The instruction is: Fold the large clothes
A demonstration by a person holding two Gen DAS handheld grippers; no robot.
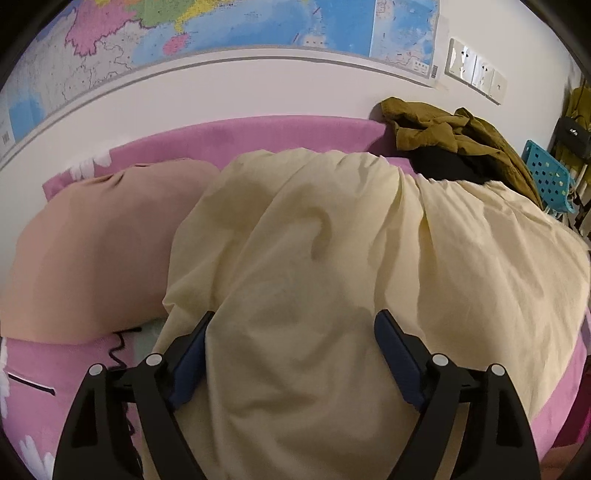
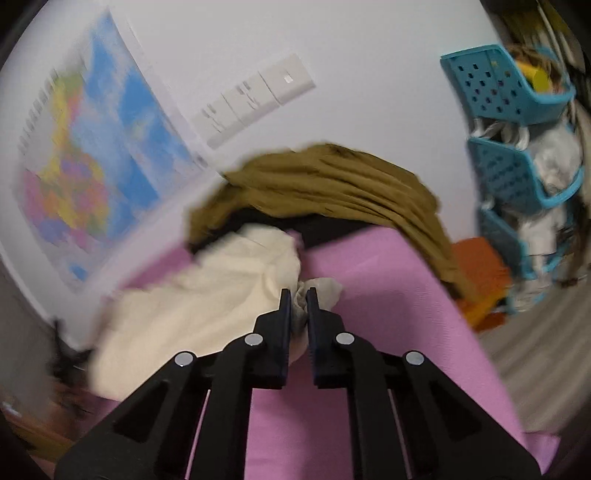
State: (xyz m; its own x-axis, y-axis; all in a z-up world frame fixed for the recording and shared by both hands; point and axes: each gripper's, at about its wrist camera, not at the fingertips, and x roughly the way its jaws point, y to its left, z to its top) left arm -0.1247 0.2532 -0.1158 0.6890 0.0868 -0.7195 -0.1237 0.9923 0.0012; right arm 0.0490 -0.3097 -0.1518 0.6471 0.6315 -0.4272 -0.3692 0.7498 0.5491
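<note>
Over a bed covered in a pink floral sheet (image 1: 258, 138), the left wrist view looks forward and slightly down along the black left gripper (image 1: 294, 325), whose blue-padded fingers (image 1: 192, 354) stand wide apart. They straddle a large pale-yellow cotton garment (image 1: 369, 258) that spreads in soft folds across the bed and passes under both fingers; neither pad visibly pinches the cloth. Just left of the garment lies a plump peach-coloured pillow (image 1: 96, 251), partly overlapped by it. Behind the garment, against the white wall, sits a crumpled olive-brown jacket (image 1: 454, 129) over something black. A coloured wall map (image 1: 221, 26) and a row of white wall switches (image 1: 476, 70) hang above, with a turquoise perforated plastic rack (image 1: 546, 177) at the right edge.

From the right wrist view, tilted and blurred by motion, the black right gripper (image 2: 298, 295) has its fingers drawn close together, clamped on a bunched corner of the same pale-yellow garment (image 2: 221, 288), which trails away to the left across the pink sheet (image 2: 388, 295). The olive-brown jacket (image 2: 332, 181) is heaped beyond the fingertips, near the wall. The map (image 2: 99, 166) and switches (image 2: 258, 99) slant across the wall, and the turquoise rack (image 2: 506, 92) stands at right, its tiers holding pale items too blurred to identify.
</note>
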